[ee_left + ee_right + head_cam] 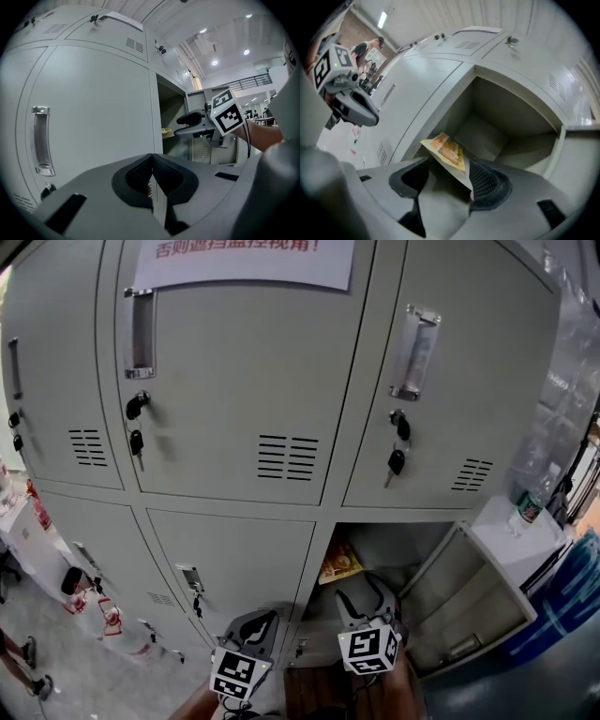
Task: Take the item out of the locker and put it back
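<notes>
One orange snack packet (445, 151) stands ungripped between the parted jaws of my right gripper (450, 177); my left gripper (152, 177) is closed and empty.

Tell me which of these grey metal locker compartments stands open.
The bottom-right grey metal locker: its door hangs open, showing a yellow-orange packet; the rest are shut.

The locker (234, 381) is grey painted sheet metal, smooth and matt; its door handles (140, 334) are bright polished metal. The notice (244, 261) on it is white paper. The packet (446, 150) is glossy printed film. The right tool (447, 179) has a matt grey plastic shell and black ribbed pads (483, 180).
</notes>
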Demonstrator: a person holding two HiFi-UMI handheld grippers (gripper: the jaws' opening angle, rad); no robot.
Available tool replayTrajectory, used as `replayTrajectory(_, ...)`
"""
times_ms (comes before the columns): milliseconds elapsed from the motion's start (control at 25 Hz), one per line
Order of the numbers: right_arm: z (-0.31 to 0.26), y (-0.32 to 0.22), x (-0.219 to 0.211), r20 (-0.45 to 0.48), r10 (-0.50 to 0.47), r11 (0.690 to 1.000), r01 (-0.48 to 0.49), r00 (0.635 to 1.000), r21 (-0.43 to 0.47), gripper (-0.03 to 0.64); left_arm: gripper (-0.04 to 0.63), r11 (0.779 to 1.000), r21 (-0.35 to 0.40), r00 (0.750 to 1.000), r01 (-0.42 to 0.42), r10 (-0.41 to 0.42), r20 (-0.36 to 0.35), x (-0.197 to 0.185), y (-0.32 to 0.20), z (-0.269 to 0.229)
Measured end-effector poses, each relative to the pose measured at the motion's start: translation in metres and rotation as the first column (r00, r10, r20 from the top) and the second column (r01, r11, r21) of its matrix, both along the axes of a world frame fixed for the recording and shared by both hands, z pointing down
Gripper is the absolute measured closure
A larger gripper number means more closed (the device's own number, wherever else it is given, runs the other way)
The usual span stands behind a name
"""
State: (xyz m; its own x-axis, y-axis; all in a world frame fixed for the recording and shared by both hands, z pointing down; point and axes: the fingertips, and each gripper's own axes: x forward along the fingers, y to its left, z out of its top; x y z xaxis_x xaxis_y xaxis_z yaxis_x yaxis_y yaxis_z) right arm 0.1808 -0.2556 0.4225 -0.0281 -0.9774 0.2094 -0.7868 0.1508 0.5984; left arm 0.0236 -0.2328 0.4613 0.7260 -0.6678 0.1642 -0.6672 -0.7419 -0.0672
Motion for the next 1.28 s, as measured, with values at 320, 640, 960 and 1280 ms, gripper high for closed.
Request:
replayTrajectory(320,0.003,0.053,0.035,0.442,0.136,0.976,-0.196,0.887,0.092,0.451,0.574,0.996,-0.005,0.996,-0.091,0.091,-0.010,0.015,0.003,0.000)
replayTrajectory(640,0.013,0.102,0.030,0.577,0.213,0.939,-0.329,0.788,0.103,0.517,0.574,0.976,-0.012,0.976,-0.215,0.215,-0.021,0.044,0.018,0.000)
replayTrajectory(960,0.042,0.152,0.026,0.629,0.300,0.900,-0.432,0.717,0.063,0.588,0.574,0.950,-0.025,0.951,-0.310,0.310,-0.022,0.060,0.038,0.006)
replayTrajectory(1280,0.074,0.190,0.020,0.603,0.384,0.877,-0.481,0.699,-0.001,0.595,0.574,0.931,-0.043,0.932,-0.362,0.362,-0.008,0.062,0.061,0.014)
